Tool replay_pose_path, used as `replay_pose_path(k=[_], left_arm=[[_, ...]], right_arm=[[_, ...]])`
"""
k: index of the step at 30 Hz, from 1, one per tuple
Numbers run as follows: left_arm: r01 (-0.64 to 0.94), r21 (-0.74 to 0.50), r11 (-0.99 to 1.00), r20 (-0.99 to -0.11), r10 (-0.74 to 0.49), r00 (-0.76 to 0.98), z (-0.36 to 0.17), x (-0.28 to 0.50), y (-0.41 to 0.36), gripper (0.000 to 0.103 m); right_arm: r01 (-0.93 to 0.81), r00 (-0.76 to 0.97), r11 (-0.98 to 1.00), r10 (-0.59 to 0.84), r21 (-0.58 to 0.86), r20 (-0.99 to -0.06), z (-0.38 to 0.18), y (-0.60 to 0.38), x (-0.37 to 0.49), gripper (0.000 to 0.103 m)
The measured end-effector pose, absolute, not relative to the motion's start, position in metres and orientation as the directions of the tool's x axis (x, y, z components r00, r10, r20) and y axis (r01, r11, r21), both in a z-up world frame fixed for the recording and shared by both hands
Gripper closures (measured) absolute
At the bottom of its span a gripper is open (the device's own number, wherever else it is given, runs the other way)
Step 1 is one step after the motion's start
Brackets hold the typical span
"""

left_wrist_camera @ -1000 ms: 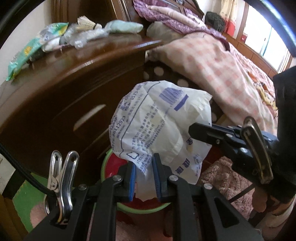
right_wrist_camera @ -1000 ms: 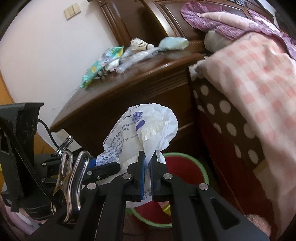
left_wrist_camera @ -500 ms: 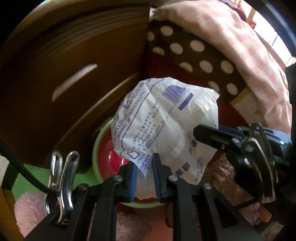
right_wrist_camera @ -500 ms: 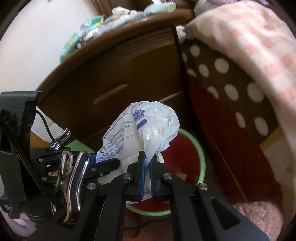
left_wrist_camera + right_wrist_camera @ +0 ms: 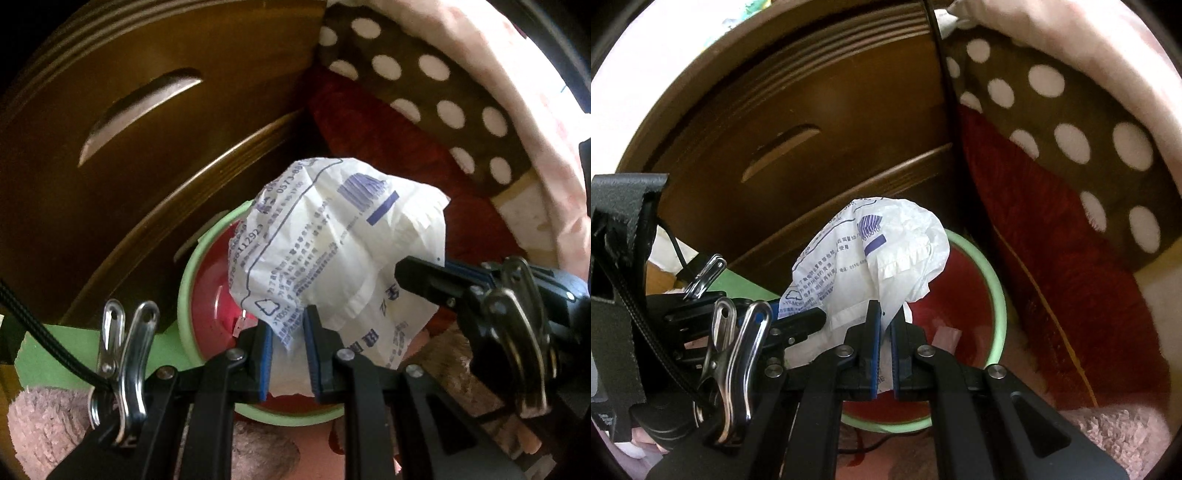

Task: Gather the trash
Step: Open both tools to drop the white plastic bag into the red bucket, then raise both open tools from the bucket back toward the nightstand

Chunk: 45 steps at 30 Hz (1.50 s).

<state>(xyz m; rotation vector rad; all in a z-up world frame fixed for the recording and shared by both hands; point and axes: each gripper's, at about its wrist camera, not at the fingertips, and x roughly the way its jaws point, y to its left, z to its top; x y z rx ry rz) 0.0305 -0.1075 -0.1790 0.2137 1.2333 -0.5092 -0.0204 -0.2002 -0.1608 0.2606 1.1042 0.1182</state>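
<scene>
Both grippers hold one crumpled white plastic bag (image 5: 332, 243) printed with blue text, and it hangs right above a red bin (image 5: 214, 306) with a pale green rim. The left gripper (image 5: 288, 332) has its blue pads pinched on the bag's lower edge, and the right gripper (image 5: 885, 332) is clamped tight on another fold of the same bag — its pads almost meet, with only thin plastic between them. In the left wrist view the right gripper reaches in from the right side and bites the bag's far edge; in the right wrist view the left gripper comes in from the left, its tip against the bag. The bin stands on the floor in the corner between a dark wooden nightstand (image 5: 798, 122) with a slot handle and a bed draped in a brown sheet with white dots (image 5: 1071, 122). A fuzzy pink rug (image 5: 40, 424) lies by the bin — something small and pale sits inside it, too unclear to name.
</scene>
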Motion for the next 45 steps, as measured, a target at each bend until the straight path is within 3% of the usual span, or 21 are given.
replay_pose_path(k=[7, 16, 29, 35, 45], left_arm=[[0.486, -0.114, 0.867, -0.943, -0.248, 0.221, -0.187, 0.033, -0.114, 0.087], [0.492, -0.115, 0.863, -0.945, -0.248, 0.214, -0.193, 0.033, -0.114, 0.086], [0.500, -0.115, 0.858, -0.935, -0.264, 0.237, -0.180, 0.026, -0.110, 0.073], [0.491, -0.102, 0.865, -0.923, -0.266, 0.278, -0.161, 0.021, -0.104, 0.071], [0.475, -0.094, 0.875, -0.865, -0.307, 0.395, -0.098, 0.010, -0.081, 0.067]], right_arm=[[0.067, 0.432, 0.958, 0.225, 0.280, -0.873, -0.167, -0.203, -0.013, 0.096], [0.112, 0.439, 0.945, 0.232, 0.308, -0.868, -0.168, -0.206, -0.004, 0.076], [0.099, 0.466, 0.935, 0.260, 0.341, -0.846, -0.163, -0.208, -0.012, 0.065], [0.079, 0.495, 0.923, 0.293, 0.377, -0.818, -0.153, -0.216, -0.018, 0.047], [-0.004, 0.587, 0.919, 0.322, 0.394, -0.743, -0.100, -0.216, -0.036, 0.037]])
